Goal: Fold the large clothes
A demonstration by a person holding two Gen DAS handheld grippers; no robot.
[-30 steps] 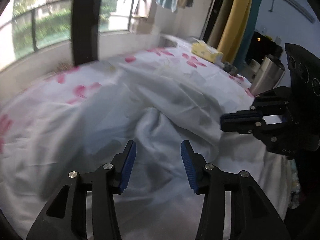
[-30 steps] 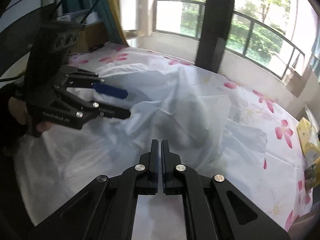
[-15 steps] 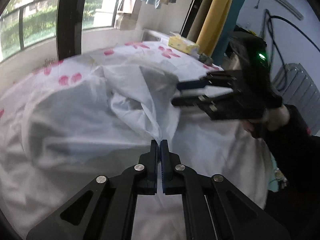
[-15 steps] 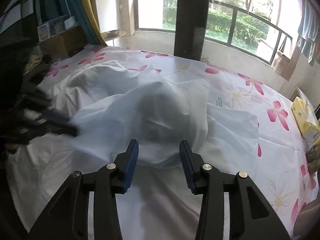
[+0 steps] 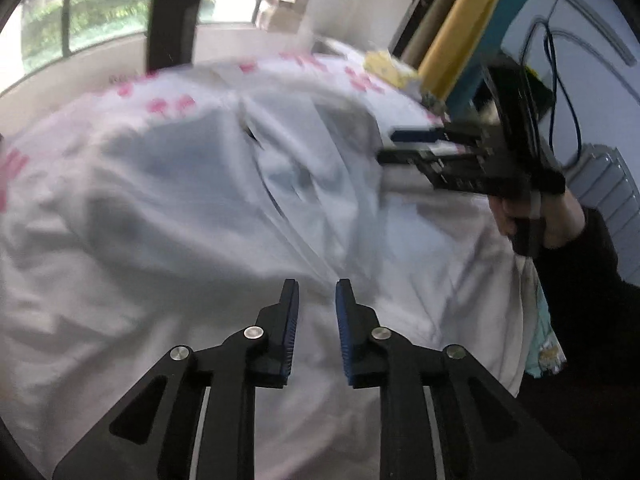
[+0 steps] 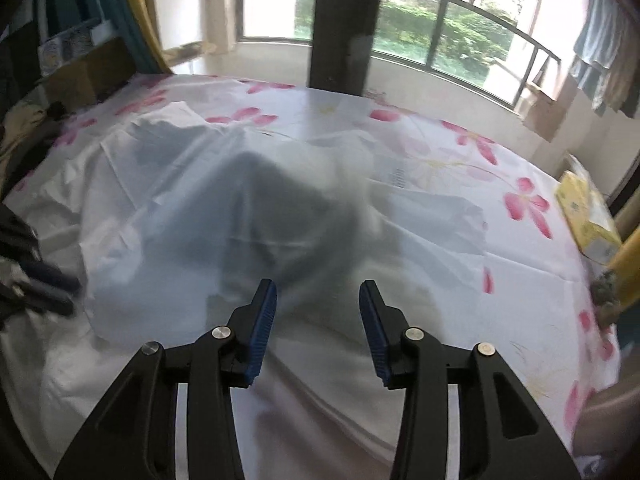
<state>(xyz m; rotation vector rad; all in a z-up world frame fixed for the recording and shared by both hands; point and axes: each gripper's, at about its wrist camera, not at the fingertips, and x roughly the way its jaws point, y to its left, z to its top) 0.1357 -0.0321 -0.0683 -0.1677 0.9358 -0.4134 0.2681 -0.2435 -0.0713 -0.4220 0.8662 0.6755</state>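
Both tongs, left (image 5: 317, 298) just reopening and right (image 6: 318, 300), hang spread (nothing pinched) over the white garment (image 6: 224, 208)

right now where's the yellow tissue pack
The yellow tissue pack lies at the far right edge of the flowered bedsheet in the right wrist view, beside the yellow curtain, clear of the white garment.

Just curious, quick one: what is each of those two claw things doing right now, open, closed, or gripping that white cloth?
Left gripper: open, jaws just opening, holding nothing.
Right gripper: open, holding nothing.
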